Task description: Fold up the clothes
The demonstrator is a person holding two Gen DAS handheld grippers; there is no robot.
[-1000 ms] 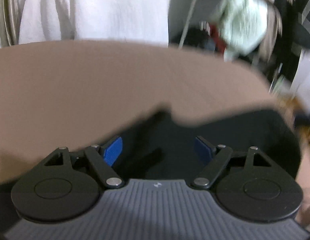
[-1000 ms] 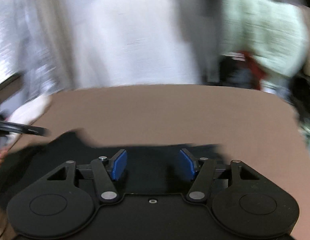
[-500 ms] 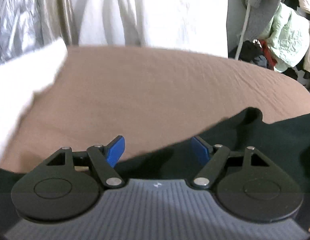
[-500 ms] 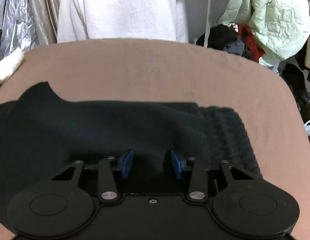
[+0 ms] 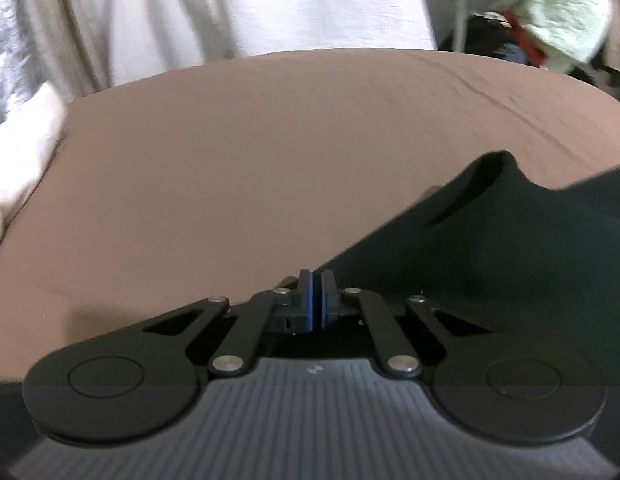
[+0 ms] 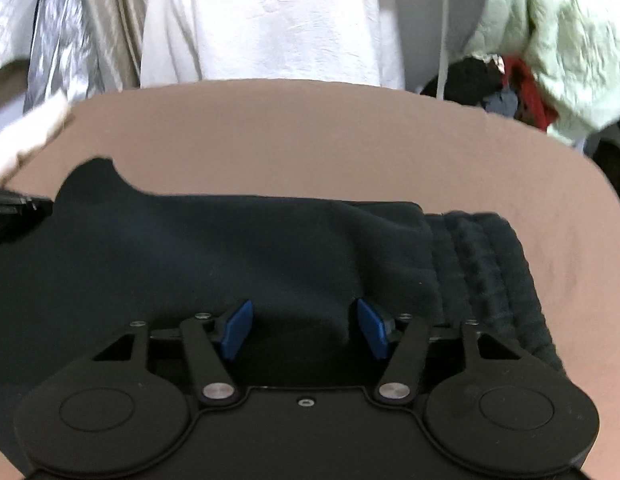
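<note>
- Brown cloth covers the bed (image 6: 349,152), which carries everything; hung clothes (image 6: 270,20) crowd behind its far edge.
- A white cloth (image 5: 18,152) lies at the bed's left edge.
- The black garment (image 6: 230,256) lies along the near edge, laid over itself in at least one layer, with its ribbed waistband (image 6: 485,264) toward the right edge and a peaked corner (image 5: 493,168) rising at its far-left end.
- The right gripper (image 6: 304,328) hovers low over the garment's near middle, jaws wide, holding nothing.
- The left gripper (image 5: 317,300) sits at the garment's left margin, jaws pressed together; whether they pinch the cloth edge I cannot tell.
- My judgement: a fold already shows, yet the bundle is long and its corner untidy, so further folding and smoothing probably remain.
</note>
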